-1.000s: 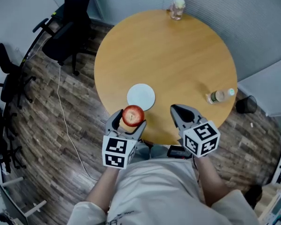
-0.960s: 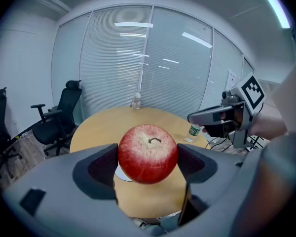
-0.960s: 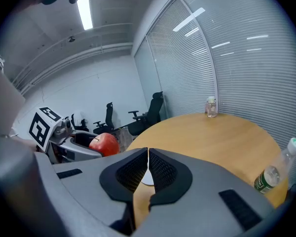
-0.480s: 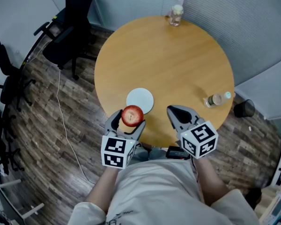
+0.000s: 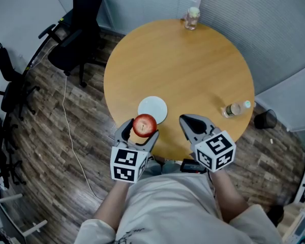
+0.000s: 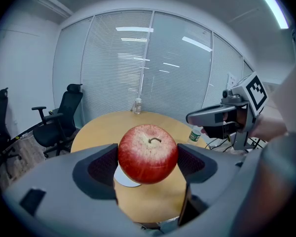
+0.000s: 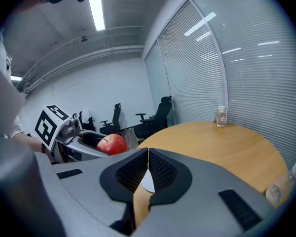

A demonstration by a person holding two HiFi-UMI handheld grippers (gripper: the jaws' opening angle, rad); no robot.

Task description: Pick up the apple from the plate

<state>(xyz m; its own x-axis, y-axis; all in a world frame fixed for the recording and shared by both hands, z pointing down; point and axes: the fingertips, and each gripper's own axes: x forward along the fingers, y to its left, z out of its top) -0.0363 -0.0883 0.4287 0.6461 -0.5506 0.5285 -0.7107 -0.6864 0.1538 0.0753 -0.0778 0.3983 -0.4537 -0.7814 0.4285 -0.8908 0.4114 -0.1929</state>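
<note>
Spotter: Apple (image 6: 148,153) first. Where do we have it?

Handler: We have it pinched in the left gripper (image 5: 141,131), one jaw on each flank. It sits stem up between the two dark pads.

Spotter: And which way does it lie from the plate (image 5: 152,109)?

Handler: It is on our side of the plate, over the near edge of the table (image 5: 193,70). The plate is just beyond it and bare. From the left gripper view we judge the apple to be off the plate, because the white rim shows low and behind it.

Spotter: So any next move is the left hand's alone?

Handler: We think so. The right gripper (image 5: 189,121) has its jaws pressed together on nothing. It hangs over the table edge to our right, beside the left one and apart from it.

Spotter: Does the apple have a long axis to mind?

Handler: None to speak of, since it is near round. The jaws squeeze it side to side, across the stem line.

Spotter: What can't we make out?

Handler: We can't see the apple's underside, or how much pad touches it, because its bulge covers both contacts. The apple also hides part of the plate in the left gripper view. From the head view we can't judge how high the fruit is above the wood.

Spotter: Is anything else near?

Handler: A bottle (image 5: 237,107) lies on its side at the right rim, well apart from both grippers.
</note>
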